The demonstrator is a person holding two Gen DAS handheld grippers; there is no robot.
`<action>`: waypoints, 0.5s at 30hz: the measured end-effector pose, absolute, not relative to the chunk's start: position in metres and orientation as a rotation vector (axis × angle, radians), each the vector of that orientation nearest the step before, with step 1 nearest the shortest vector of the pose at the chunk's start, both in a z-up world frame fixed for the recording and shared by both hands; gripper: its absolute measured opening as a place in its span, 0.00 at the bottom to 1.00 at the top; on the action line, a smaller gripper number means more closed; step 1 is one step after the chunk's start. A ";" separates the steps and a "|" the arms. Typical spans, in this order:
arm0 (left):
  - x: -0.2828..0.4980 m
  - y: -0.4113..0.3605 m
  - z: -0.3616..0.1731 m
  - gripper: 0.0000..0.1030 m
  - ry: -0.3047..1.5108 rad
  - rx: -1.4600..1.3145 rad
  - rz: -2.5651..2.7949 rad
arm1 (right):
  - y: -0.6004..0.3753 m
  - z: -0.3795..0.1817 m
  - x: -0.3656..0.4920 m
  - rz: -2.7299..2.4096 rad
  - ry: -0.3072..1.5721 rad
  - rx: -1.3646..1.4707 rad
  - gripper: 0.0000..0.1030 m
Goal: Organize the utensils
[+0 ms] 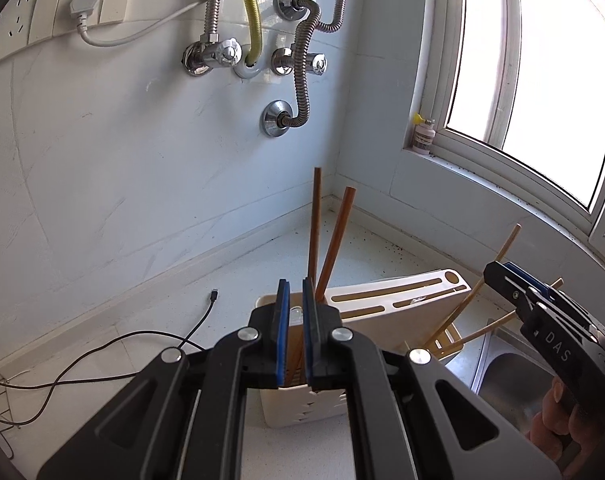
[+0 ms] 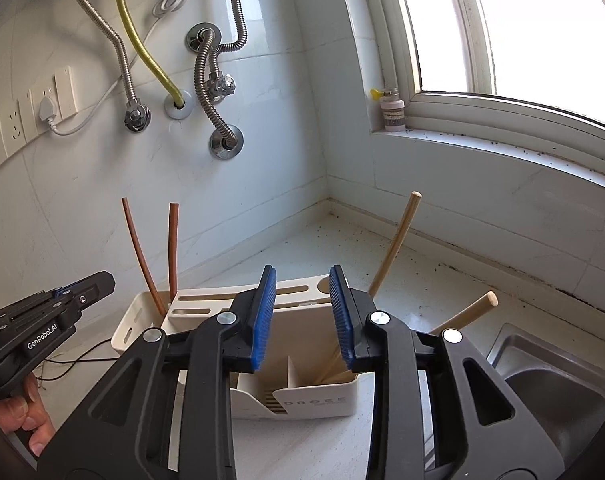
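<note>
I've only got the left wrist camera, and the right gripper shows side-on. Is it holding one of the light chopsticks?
Observer: No. The right wrist view shows the right gripper open, with nothing between its pads.
Operator: Where do the light chopsticks sit?
Observer: Both light chopsticks lean in the holder, in the compartment right of its divider.
Operator: Is my left gripper touching the dark chopsticks?
Observer: No. From that side the left gripper is clear of the dark chopsticks, off to their left.
</note>
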State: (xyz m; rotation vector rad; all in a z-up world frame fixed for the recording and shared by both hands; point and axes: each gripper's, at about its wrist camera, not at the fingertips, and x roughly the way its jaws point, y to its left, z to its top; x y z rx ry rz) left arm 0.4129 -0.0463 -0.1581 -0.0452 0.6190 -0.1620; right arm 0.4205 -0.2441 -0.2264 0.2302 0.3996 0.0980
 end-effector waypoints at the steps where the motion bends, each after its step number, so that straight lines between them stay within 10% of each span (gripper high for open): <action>1: 0.410 -0.045 -0.156 0.06 0.616 -0.046 -0.161 | -0.244 -0.224 0.419 0.098 0.399 0.234 0.27; 15: 0.352 0.011 -0.127 0.06 0.592 -0.086 -0.057 | -0.209 -0.192 0.385 0.181 0.382 0.197 0.27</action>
